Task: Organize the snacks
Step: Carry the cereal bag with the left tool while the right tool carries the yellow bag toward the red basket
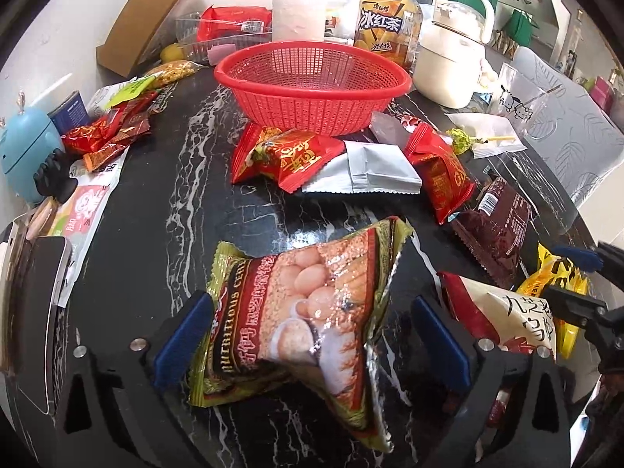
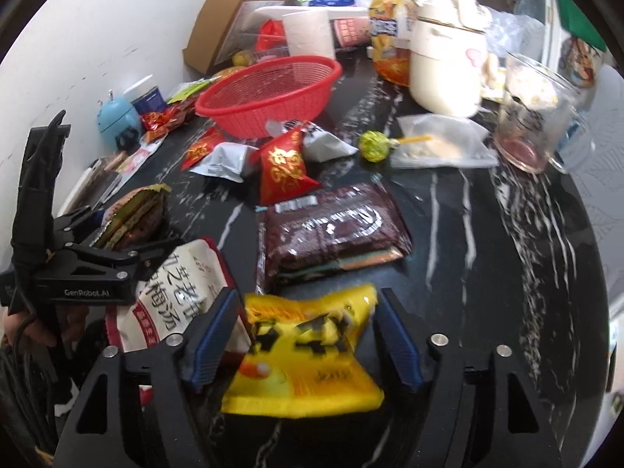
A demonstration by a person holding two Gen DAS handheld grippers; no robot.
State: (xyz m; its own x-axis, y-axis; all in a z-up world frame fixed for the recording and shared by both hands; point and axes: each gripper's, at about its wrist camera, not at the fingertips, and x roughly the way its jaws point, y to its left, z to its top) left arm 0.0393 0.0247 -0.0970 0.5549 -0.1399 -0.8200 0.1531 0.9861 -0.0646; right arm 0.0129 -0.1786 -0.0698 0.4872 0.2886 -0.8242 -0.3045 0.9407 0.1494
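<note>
basket (image 1: 312,78) at the table's (image 1: 163,210) back; snack packets (image 1: 335,163) lie before it.

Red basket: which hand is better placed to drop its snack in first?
Probably left: the red basket lies straight ahead of the left gripper, which straddles the cereal packet.

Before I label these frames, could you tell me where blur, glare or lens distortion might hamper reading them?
Left wrist view: mostly sharp; glare on the cereal packet hides part of its print; fisheye bends the table edge. Right wrist view: softer, with the yellow packet smeared by motion and the glass cup streaked; the red basket stays legible.
</note>
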